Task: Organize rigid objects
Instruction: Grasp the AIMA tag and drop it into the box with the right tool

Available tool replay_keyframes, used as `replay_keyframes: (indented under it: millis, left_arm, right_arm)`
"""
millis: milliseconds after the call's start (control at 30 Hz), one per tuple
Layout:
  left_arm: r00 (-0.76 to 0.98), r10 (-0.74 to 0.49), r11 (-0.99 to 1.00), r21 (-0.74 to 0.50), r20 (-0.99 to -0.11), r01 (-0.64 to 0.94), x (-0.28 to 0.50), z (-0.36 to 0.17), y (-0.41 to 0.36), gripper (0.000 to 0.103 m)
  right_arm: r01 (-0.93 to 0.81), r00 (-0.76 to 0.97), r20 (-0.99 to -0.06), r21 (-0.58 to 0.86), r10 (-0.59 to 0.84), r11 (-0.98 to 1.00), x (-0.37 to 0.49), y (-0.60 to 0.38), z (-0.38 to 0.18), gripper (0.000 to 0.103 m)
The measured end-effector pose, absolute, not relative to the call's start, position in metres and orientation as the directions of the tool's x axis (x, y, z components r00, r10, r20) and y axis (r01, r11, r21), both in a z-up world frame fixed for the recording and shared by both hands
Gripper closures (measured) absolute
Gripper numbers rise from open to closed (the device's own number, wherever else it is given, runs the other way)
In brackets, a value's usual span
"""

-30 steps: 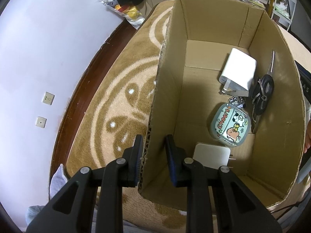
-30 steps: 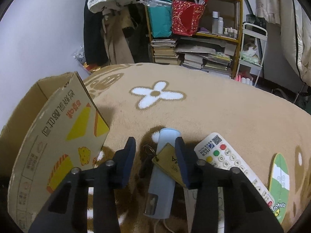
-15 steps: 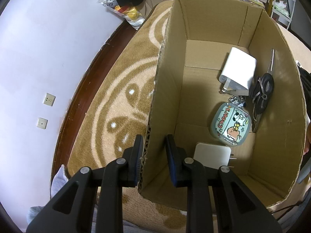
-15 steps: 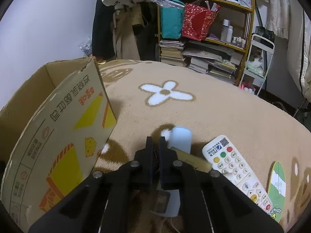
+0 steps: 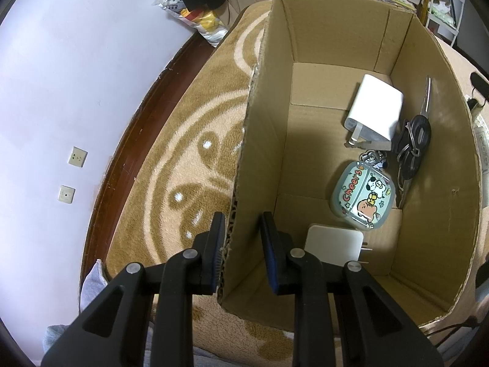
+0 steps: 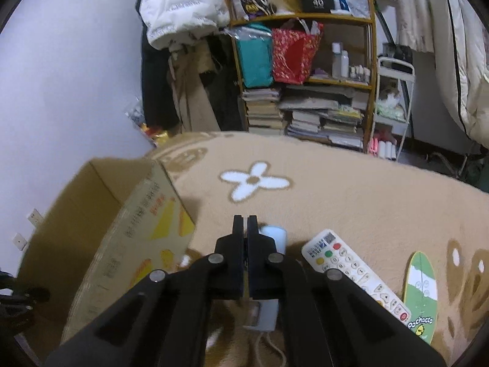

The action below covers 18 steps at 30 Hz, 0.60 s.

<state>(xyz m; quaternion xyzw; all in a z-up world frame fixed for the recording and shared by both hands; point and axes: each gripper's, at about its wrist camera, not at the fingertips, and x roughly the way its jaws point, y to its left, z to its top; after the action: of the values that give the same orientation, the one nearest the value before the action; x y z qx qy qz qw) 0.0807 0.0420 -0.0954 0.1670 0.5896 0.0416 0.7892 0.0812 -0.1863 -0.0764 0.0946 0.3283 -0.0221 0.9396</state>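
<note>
Straddling the near-left wall of the cardboard box (image 5: 342, 49), the left gripper (image 5: 241, 229) has one finger outside over the carpet (image 5: 171, 140) and the other inside the box; the outer pad touches the corrugated edge, while a gap shows between the inner finger and the wall, so the jaws stand apart and are not pinching. Ahead and to the right of these fingers, on the box floor, lie a white charger (image 5: 374, 113), a black key bunch (image 5: 414, 140) just right of it, a pale green cartoon keychain (image 5: 363, 195) nearer, and a flat white adapter (image 5: 334, 244) immediately right of the inner finger.

In the right wrist view, the right gripper (image 6: 245, 223) shows both fingers drawn together with only a thin slit between them. Whether anything is caught in that slit cannot be told. A light blue cylinder (image 6: 275, 238) lies on the carpet directly behind and below the right finger, partly hidden by it. Right of the gripper lie a white remote control (image 6: 351, 272) and, further right, a green oval tag (image 6: 420, 293). Left of the gripper stands the same box (image 6: 143, 232), its printed side facing the camera, appearing blurred. A bookshelf (image 6: 305, 61) stands well beyond the fingertips.
</note>
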Motion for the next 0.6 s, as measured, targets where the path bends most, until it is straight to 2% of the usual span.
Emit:
replay_keyframes:
  millis: [433, 600]
  left_arm:
    - [0.303, 0.268, 0.938, 0.319, -0.915, 0.135, 0.08, -0.094, 0.041, 0.08]
    - [0.301, 0.266, 0.939, 0.317, -0.916, 0.133, 0.08, -0.093, 0.041, 0.08]
  right_arm:
    - [-0.106, 0.879, -0.439, 0.203, 0.187, 0.973, 0.048, -0.129, 0.0, 0.1]
    - [-0.193, 0.871, -0.415, 0.207, 0.264, 0.959, 0.038, -0.103, 0.013, 0.1]
